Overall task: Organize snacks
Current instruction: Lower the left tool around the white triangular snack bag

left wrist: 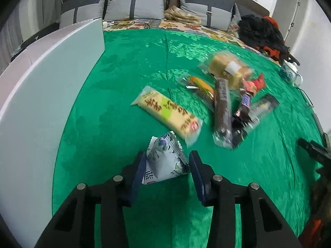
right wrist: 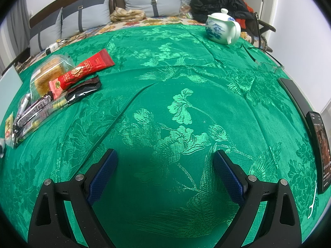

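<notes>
My left gripper (left wrist: 167, 163) has a white and blue snack packet (left wrist: 165, 161) between its fingers and holds it over the green cloth. Ahead lies a yellow wafer pack (left wrist: 167, 111). Right of it is a pile of snacks: a bread pack (left wrist: 227, 68), an orange bar (left wrist: 202, 86), a brown bar (left wrist: 222, 109), a red packet (left wrist: 254, 83) and dark bars (left wrist: 256, 109). My right gripper (right wrist: 165, 161) is open and empty over bare cloth. The pile shows at its far left, with the red packet (right wrist: 82, 71) on top.
A white box (left wrist: 41, 95) stands at the left of the table. A white and blue teapot (right wrist: 222, 28) sits at the far right. Glasses (right wrist: 266, 64) and two phones (right wrist: 318, 150) lie along the right edge. A sofa with cushions (right wrist: 144, 2) is behind.
</notes>
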### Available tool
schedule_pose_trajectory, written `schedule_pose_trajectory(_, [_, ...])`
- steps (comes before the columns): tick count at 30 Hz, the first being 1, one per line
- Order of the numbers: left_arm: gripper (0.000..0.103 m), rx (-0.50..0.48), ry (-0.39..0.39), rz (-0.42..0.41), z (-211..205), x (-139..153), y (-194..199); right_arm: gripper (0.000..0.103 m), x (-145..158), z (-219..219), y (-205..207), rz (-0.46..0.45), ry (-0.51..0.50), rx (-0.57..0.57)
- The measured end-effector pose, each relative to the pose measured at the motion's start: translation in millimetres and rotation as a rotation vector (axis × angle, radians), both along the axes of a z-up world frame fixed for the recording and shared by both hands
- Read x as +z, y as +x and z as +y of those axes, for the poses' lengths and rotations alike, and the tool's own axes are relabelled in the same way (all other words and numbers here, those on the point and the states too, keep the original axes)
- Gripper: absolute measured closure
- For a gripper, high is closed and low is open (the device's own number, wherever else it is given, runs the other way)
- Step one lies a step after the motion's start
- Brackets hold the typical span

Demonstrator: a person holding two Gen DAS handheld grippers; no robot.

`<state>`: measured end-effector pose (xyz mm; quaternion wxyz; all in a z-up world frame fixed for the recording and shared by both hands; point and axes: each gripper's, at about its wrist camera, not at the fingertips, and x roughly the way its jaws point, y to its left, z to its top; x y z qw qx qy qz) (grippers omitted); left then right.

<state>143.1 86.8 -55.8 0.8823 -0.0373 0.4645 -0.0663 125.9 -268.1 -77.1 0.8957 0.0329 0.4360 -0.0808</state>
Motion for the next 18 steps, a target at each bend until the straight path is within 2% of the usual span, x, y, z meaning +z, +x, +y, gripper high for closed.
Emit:
schedule_pose_trajectory(5, [0.061, -0.030, -0.027, -0.009, 0.6, 8.9, -22.3, 0.007, -0.1, 0.2, 0.1, 0.000, 0.000, 0.000])
schedule_pose_trajectory(8, [0.059, -0.043, -0.009, -0.008, -3.3, 7.8, -28.8, 0.007, -0.2, -0.2, 0.0, 0.000, 0.000, 0.000])
schedule_pose_trajectory(11, [0.044, -0.025, 0.011, 0.004, -4.8, -0.7, -29.6, 0.007, 0.0, 0.3, 0.1, 0.000, 0.000, 0.000])
schedule_pose_trajectory(13, [0.029, -0.008, -0.002, 0.012, -2.0, -6.9, -27.6, 0.007, -0.1, 0.0, 0.1, 0.000, 0.000, 0.000])
schedule_pose_trajectory(18, [0.019, 0.029, 0.010, -0.014, 3.9, -14.9, -26.6, 0.007, 0.1, 0.3, 0.2, 0.000, 0.000, 0.000])
